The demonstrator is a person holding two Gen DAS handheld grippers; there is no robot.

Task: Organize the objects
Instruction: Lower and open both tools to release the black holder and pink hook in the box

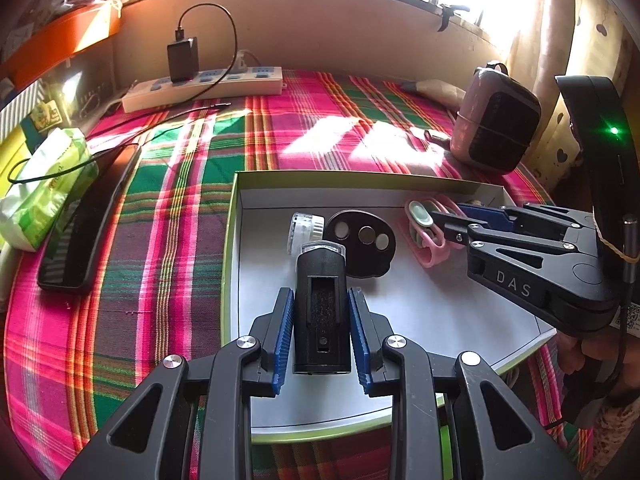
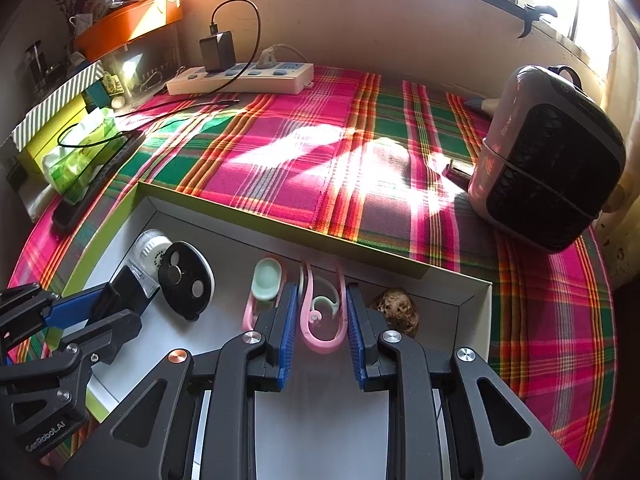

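A shallow box (image 1: 236,208) with a white floor and green sides lies on the plaid cloth. My left gripper (image 1: 321,294) is shut on a black cylindrical device (image 1: 322,312) with a clear tip, tilted down over the box's left half. Just beyond that tip lie a white ridged cap (image 1: 304,232) and a black oval disc (image 1: 360,244) with three round holes. My right gripper (image 2: 322,290) hangs over the box's right part, its blue pads against the two arms of a pink loop (image 2: 322,336). A pale green pad on a pink clip (image 2: 266,280) lies to its left, a brown lump (image 2: 396,312) to its right.
A white power strip (image 1: 200,88) with a black charger and cable lies by the far wall. A black phone (image 1: 84,220) and a green tissue pack (image 1: 44,184) lie at the left. A pink and black fan (image 2: 548,160) stands at the right, with bare cloth beyond the box.
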